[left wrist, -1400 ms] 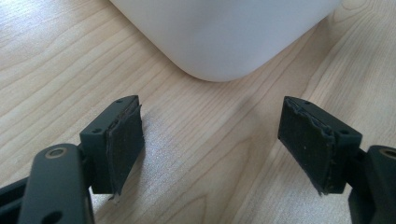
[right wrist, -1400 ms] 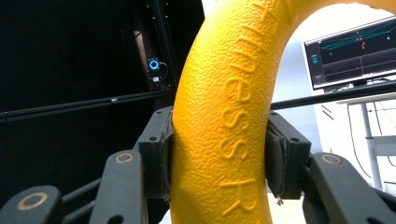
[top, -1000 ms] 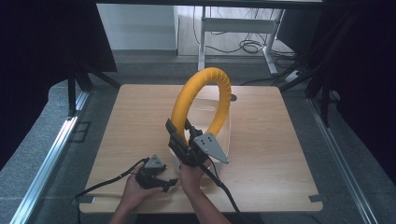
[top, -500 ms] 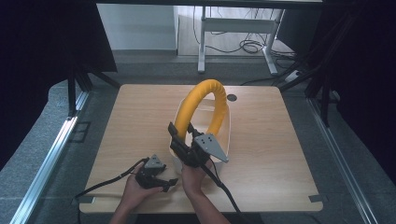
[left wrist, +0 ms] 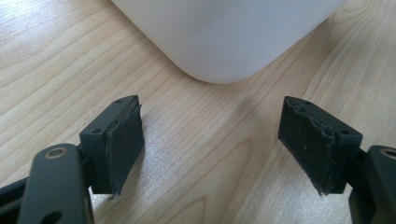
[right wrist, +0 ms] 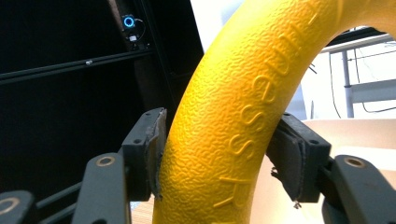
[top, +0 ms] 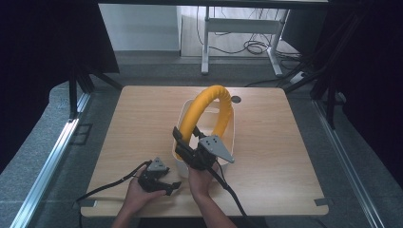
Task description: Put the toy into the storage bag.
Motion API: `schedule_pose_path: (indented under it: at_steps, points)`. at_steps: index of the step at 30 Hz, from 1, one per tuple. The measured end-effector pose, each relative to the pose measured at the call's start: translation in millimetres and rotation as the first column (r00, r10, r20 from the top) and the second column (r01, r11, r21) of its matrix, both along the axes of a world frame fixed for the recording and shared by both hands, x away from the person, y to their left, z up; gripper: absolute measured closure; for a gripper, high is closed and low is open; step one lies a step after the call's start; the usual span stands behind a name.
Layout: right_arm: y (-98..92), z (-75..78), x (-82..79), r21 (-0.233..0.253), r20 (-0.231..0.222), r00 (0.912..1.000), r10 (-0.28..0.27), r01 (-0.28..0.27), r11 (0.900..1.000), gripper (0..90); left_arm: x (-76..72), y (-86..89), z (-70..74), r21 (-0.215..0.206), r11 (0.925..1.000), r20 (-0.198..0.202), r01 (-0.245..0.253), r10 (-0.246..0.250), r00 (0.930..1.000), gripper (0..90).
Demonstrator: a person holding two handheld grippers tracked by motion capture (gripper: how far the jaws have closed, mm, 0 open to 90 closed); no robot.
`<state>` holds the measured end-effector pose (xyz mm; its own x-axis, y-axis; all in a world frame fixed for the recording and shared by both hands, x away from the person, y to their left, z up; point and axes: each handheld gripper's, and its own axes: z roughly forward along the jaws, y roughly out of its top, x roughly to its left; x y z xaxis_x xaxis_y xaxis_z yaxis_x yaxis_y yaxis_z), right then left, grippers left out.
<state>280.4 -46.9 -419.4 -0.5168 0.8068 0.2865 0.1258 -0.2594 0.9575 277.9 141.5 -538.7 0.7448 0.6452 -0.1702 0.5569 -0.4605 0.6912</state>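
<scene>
the right gripper [top: 183,142] squeezes the yellow ring [top: 209,107], which stands up in the white bin [top: 228,142]. lower it slowly, keep it inside. the left gripper [top: 166,187] waits open beside the bin.

The right gripper [top: 183,145] points up, fingers [right wrist: 147,154] clamped; the left gripper [top: 166,186] lies low with fingers [left wrist: 123,140] spread wide.

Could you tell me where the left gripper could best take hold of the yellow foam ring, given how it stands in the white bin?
Probably the arch's top: it rises clear of the white bin, above where the right gripper clamps the near limb. Bring the open left gripper in from the left, jaws straddling the tube.
</scene>
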Motion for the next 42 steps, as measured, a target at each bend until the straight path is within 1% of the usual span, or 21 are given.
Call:
schedule_pose_path:
  at_steps: [2, 3, 6, 8, 12, 13, 17, 19, 23, 24, 26, 29, 31, 32, 35, 36, 38, 39, 40, 41, 42]
  points:
    - [-1.6, 0.9, 0.4, 0.005, -0.005, 1.0000, 0.008, -0.007, 1.000, 37.1, 0.1, 0.1, 0.1, -0.001, 1.0000, 0.001, -0.001, 0.001, 1.0000, 22.2]
    - [-4.3, 1.6, 1.8, 0.005, -0.016, 0.9996, 0.022, -0.022, 1.000, 33.3, -0.1, 0.4, 0.8, -0.006, 1.0000, 0.002, -0.002, 0.002, 1.0000, 22.1]
    - [-7.9, 2.2, 3.7, 0.010, -0.026, 0.9988, 0.041, -0.040, 0.999, 30.7, -0.3, 1.3, 2.1, -0.005, 1.0000, 0.006, -0.003, 0.003, 1.0000, 22.0]
    - [-13.6, 3.9, 6.0, 0.015, -0.042, 0.9966, 0.070, -0.069, 0.997, 28.3, -1.4, 2.6, 3.2, 0.003, 1.0000, 0.016, 0.003, -0.003, 0.9999, 21.9]
    - [-23.1, 7.9, 2.9, -0.010, -0.036, 0.9950, 0.093, -0.094, 0.996, 26.9, -2.1, 3.7, 5.8, -0.003, 1.0000, 0.021, -0.005, 0.005, 0.9998, 21.7]
    - [-23.1, 7.9, 2.9, -0.010, -0.036, 0.9950, 0.093, -0.094, 0.996, 26.9, -1.9, 4.3, 6.4, -0.002, 1.0000, 0.024, -0.008, 0.008, 0.9997, 21.7]
    - [-37.0, 12.0, 0.5, -0.006, -0.050, 0.9895, 0.136, -0.136, 0.991, 26.1, -2.0, 5.9, 8.3, 0.010, 0.9998, 0.032, -0.017, 0.016, 0.9994, 21.6]
    - [-44.9, 13.3, -4.1, -0.029, -0.033, 0.9901, 0.137, -0.138, 0.990, 26.6, -2.8, 6.9, 9.7, 0.014, 0.9997, 0.037, -0.019, 0.019, 0.9991, 21.5]
    - [-56.1, 13.0, -8.2, -0.018, -0.043, 0.9854, 0.165, -0.166, 0.986, 27.1, -4.3, 7.8, 10.9, 0.018, 0.9996, 0.044, -0.020, 0.019, 0.9988, 21.4]
    - [-65.3, 11.0, -10.6, -0.031, -0.052, 0.9850, 0.165, -0.166, 0.986, 28.1, -4.7, 8.3, 11.4, 0.023, 0.9996, 0.045, -0.017, 0.016, 0.9989, 21.4]
    - [-68.6, 10.1, -11.3, -0.042, -0.056, 0.9855, 0.160, -0.163, 0.986, 28.3, -5.9, 8.2, 11.7, 0.016, 0.9996, 0.048, -0.021, 0.021, 0.9986, 21.4]
    - [-83.0, 5.2, -13.0, -0.078, -0.065, 0.9881, 0.139, -0.144, 0.987, 28.6, -7.6, 8.9, 12.6, 0.020, 0.9996, 0.053, -0.019, 0.018, 0.9984, 21.3]
    - [-99.0, 0.2, -13.7, -0.100, -0.074, 0.9905, 0.116, -0.123, 0.987, 28.6, -8.7, 9.4, 13.1, 0.027, 0.9994, 0.057, -0.020, 0.018, 0.9982, 21.2]
    - [-99.0, 0.2, -13.7, -0.100, -0.074, 0.9905, 0.116, -0.123, 0.987, 28.6, -8.7, 9.4, 13.1, 0.027, 0.9994, 0.057, -0.020, 0.018, 0.9982, 21.2]
    - [-117.4, -6.1, -13.7, -0.114, -0.077, 0.9931, 0.088, -0.097, 0.989, 28.9, -8.7, 9.6, 13.1, 0.033, 0.9992, 0.056, -0.023, 0.022, 0.9982, 21.2]
    - [-129.3, -10.0, -12.8, -0.122, -0.078, 0.9947, 0.068, -0.077, 0.990, 29.2, -8.4, 9.2, 12.5, 0.031, 0.9991, 0.055, -0.028, 0.026, 0.9981, 21.2]
    - [-139.4, -13.2, -11.8, -0.121, -0.076, 0.9955, 0.056, -0.065, 0.990, 29.6, -7.8, 8.3, 10.9, 0.040, 0.9989, 0.050, -0.025, 0.023, 0.9985, 21.1]
    - [-139.4, -13.2, -11.8, -0.121, -0.076, 0.9955, 0.056, -0.065, 0.990, 29.6, -7.8, 8.3, 10.9, 0.040, 0.9989, 0.050, -0.025, 0.023, 0.9985, 21.1]
    - [-144.9, -15.2, -11.3, -0.130, -0.075, 0.9961, 0.046, -0.055, 0.990, 29.7, -7.9, 8.0, 10.5, 0.040, 0.9988, 0.049, -0.026, 0.024, 0.9985, 21.1]
    - [-156.4, -20.0, -9.8, -0.135, -0.077, 0.9966, 0.029, -0.039, 0.990, 30.3, -8.1, 7.9, 10.4, 0.040, 0.9988, 0.051, -0.028, 0.025, 0.9984, 21.1]
    - [-156.4, -20.0, -9.8, -0.135, -0.077, 0.9966, 0.029, -0.039, 0.990, 30.3, -8.1, 7.9, 10.4, 0.040, 0.9988, 0.051, -0.028, 0.025, 0.9984, 21.1]
